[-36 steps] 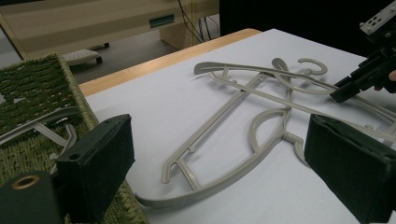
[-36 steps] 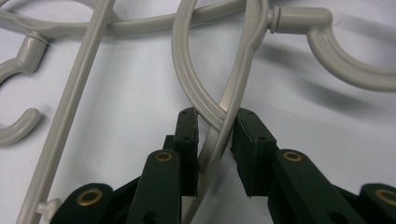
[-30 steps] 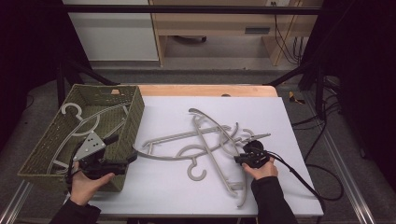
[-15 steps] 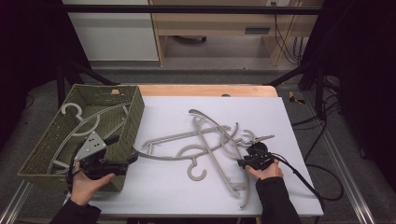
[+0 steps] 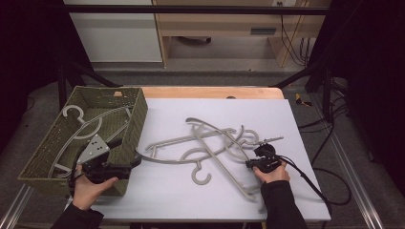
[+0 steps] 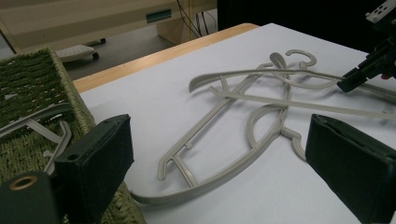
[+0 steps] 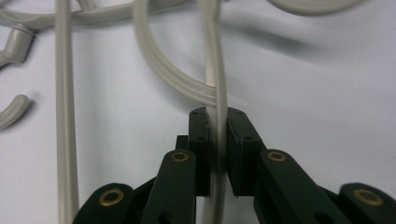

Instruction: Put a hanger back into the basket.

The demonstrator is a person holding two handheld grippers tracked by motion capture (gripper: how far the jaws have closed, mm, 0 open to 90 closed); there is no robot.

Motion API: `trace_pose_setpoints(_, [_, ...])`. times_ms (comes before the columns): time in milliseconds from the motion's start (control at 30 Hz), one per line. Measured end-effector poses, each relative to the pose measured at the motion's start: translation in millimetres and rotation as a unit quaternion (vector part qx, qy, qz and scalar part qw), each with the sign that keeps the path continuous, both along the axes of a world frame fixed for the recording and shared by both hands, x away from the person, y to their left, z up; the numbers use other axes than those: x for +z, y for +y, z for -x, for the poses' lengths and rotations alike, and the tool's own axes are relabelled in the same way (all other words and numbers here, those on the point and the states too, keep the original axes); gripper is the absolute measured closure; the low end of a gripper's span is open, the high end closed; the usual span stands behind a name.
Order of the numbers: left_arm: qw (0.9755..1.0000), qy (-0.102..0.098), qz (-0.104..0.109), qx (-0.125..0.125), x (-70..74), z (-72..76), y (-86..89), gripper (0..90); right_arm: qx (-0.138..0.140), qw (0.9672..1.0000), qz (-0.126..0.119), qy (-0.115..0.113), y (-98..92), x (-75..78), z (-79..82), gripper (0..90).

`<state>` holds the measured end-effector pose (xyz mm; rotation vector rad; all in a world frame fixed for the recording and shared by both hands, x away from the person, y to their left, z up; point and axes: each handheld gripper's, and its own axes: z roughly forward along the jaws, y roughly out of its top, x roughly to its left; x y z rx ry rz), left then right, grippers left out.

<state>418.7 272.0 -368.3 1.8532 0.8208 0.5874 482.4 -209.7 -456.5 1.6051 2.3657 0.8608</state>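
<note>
1. Nearest the person, right of the hanger pile [image 5: 210, 143], the right hand-held gripper [image 5: 252, 164] has just been closing; its jaws are clamped on a thin grey hanger bar [image 7: 215, 93], which runs straight up between the pads in the right gripper view.
2. Left of the pile, at the near corner of the woven basket [image 5: 131, 119], the left hand-held gripper [image 5: 136, 162] rests with its jaws wide apart and nothing between them; one curved hanger end [image 6: 154, 198] lies just beside it.
3. Beyond the gripped bar, the remaining hangers lie crossed and interlocked on the white desk [image 5: 305, 191]; a curved arm [image 7: 163, 70] crosses under the held bar.
4. Farther left, several hangers [image 5: 86, 124] already lie inside the basket.
5. Risk, as judged: lifting the held hanger may drag its tangled neighbours along, or the narrow bar may twist and slip from the pads.
</note>
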Motion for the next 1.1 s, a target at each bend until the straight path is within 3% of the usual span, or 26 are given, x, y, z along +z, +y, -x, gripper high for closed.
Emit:
trace_pose_setpoints(100, [1.0000,0.001,-0.002,-0.002,-0.3,0.2,-1.3,7.2,0.013,0.9999,-0.008,-0.004,-1.6,3.3,1.1,81.8])
trace_pose_setpoints(333, [1.0000,0.001,-0.003,-0.006,0.1,0.8,-3.1,7.2,0.035,0.9991,0.000,-0.026,-3.7,13.3,4.2,82.0])
trace_pose_setpoints(400, [1.0000,0.002,-0.004,-0.008,0.1,1.2,-4.6,7.2,0.058,0.9975,-0.004,-0.039,-2.2,19.8,6.7,82.1])
trace_pose_setpoints(600, [0.9998,0.004,-0.008,-0.015,0.3,2.2,-8.5,7.2,0.089,0.9949,-0.014,-0.045,4.1,30.9,11.8,82.1])
trace_pose_setpoints(633, [0.9998,0.005,-0.011,-0.018,0.4,2.5,-9.6,7.2,0.108,0.9926,-0.017,-0.053,6.6,34.9,13.6,82.2])
trace_pose_setpoints(700, [0.9997,0.006,-0.011,-0.019,0.4,2.7,-10.3,7.2,0.110,0.9923,-0.020,-0.053,9.0,37.2,15.3,82.2])
trace_pose_setpoints(867, [0.9994,0.012,-0.017,-0.027,-0.8,2.7,-14.4,7.2,0.164,0.9837,-0.024,-0.070,19.5,47.4,21.5,82.2])
trace_pose_setpoints(933, [0.9993,0.014,-0.019,-0.028,-1.2,2.6,-15.3,7.2,0.171,0.9825,-0.028,-0.069,22.3,48.3,22.9,82.2])
trace_pose_setpoints(967, [0.9992,0.016,-0.020,-0.031,-1.7,2.5,-16.4,7.2,0.182,0.9805,-0.029,-0.069,24.8,49.2,23.7,82.2])
trace_pose_setpoints(1000, [0.9989,0.020,-0.024,-0.036,-2.7,2.4,-18.7,7.2,0.205,0.9761,-0.027,-0.065,30.3,50.2,25.5,82.2])
trace_pose_setpoints(1100, [0.9983,0.024,-0.031,-0.044,-4.1,2.2,-22.5,7.2,0.234,0.9700,-0.027,-0.059,40.3,51.4,29.0,82.2])
